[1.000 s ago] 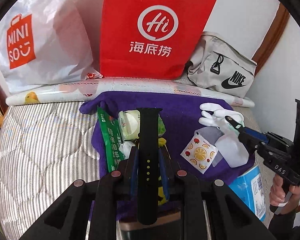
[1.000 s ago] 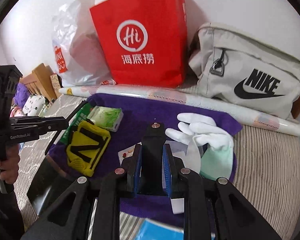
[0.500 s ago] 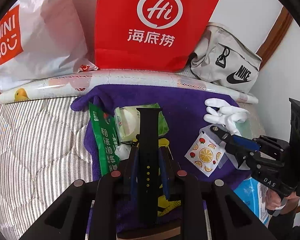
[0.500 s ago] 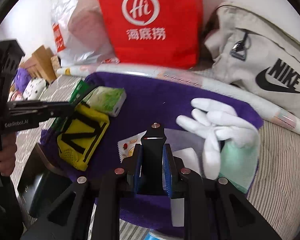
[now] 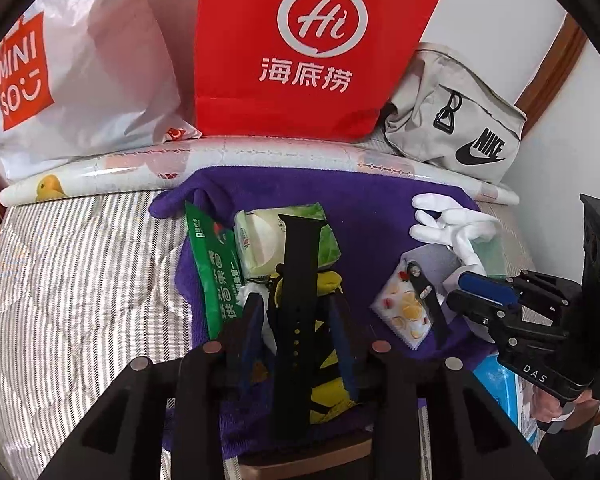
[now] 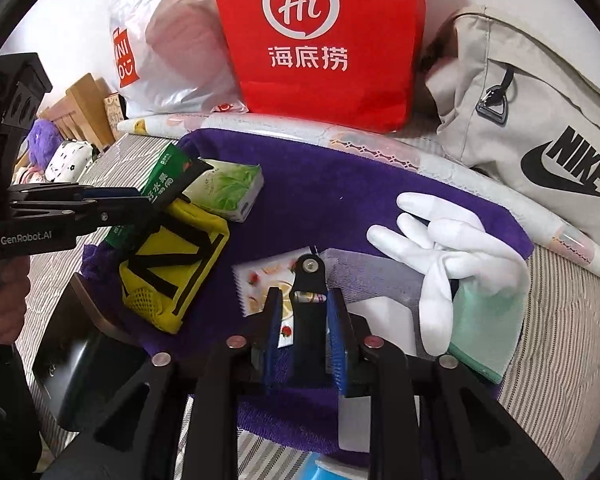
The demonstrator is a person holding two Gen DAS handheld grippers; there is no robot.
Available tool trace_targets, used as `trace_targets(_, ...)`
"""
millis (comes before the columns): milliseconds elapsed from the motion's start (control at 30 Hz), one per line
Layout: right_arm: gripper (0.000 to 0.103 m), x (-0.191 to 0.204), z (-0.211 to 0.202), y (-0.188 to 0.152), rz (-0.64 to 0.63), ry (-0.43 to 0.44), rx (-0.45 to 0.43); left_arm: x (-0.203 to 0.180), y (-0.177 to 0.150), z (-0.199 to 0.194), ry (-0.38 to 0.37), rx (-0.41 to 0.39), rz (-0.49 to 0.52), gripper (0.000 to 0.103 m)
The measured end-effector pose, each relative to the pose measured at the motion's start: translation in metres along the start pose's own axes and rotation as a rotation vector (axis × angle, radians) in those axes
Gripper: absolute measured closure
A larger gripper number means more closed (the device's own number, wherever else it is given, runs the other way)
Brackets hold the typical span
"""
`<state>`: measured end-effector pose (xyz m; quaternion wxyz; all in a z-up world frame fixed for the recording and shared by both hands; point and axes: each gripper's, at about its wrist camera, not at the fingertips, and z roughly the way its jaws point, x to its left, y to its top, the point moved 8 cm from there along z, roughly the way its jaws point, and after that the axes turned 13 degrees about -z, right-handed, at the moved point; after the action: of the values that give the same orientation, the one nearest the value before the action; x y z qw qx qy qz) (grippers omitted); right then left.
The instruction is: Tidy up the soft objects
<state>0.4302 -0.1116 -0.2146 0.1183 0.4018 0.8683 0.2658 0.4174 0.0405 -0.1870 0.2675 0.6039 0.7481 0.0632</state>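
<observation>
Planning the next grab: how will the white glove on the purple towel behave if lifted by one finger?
The white glove looks limp: its fingers lie splayed and crossed, so it would likely dangle. It seems thin and light. It lies over a pale green cloth, which might drag along.

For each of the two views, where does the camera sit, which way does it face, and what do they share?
Left wrist: on the left gripper, angled down at the purple towel; its opening jaws flank a black watch strap; right gripper and hand show.
Right wrist: on the right gripper, same tilt; opening jaws flank a strap piece; left gripper shows.
Shared: towel, white gloves, red bag.
</observation>
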Motion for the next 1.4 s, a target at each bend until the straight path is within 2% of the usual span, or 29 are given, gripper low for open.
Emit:
trace_targets(33,0.068,0.0,-0.002,0.0,0.0,-0.004,-0.004,0.0,0.0,-0.002,0.002,0.0,-0.002,0.07)
trace_targets(200,0.067,-0.001,-0.019,0.0,0.021,-0.01,-0.027,-0.003,-0.005,-0.017,0.018,-0.008,0.012,0.069)
trace_targets(400,0.066,0.003,-0.051,-0.004,0.054,-0.034,-0.064,-0.009,-0.019,-0.044,0.031,-0.044,0.029,0.056)
trace_targets(500,0.053,0.005,-0.07,-0.009,0.074,-0.055,-0.076,-0.014,-0.029,-0.061,0.038,-0.06,0.042,0.054)
trace_targets(567,0.05,0.008,-0.086,-0.015,0.087,-0.072,-0.087,-0.018,-0.04,-0.073,0.034,-0.072,0.045,0.051)
trace_targets(700,0.042,0.016,-0.113,-0.028,0.098,-0.117,-0.096,-0.026,-0.062,-0.093,0.023,-0.078,0.041,0.047)
trace_targets(767,0.038,0.022,-0.13,-0.037,0.097,-0.146,-0.111,-0.029,-0.074,-0.104,0.021,-0.087,0.042,0.041)
trace_targets(867,0.034,0.029,-0.149,-0.049,0.104,-0.168,-0.126,-0.033,-0.091,-0.122,0.047,-0.113,0.053,0.038)
trace_targets(1133,0.031,0.061,-0.194,-0.09,0.133,-0.189,-0.127,-0.048,-0.129,-0.164,0.054,-0.159,0.073,0.018)
trace_targets(1267,0.014,0.074,-0.215,-0.11,0.169,-0.21,-0.151,-0.05,-0.149,-0.182,0.066,-0.183,0.072,0.013)
trace_targets(1400,0.011,0.087,-0.234,-0.127,0.186,-0.232,-0.171,-0.053,-0.169,-0.202,0.074,-0.217,0.07,0.009)
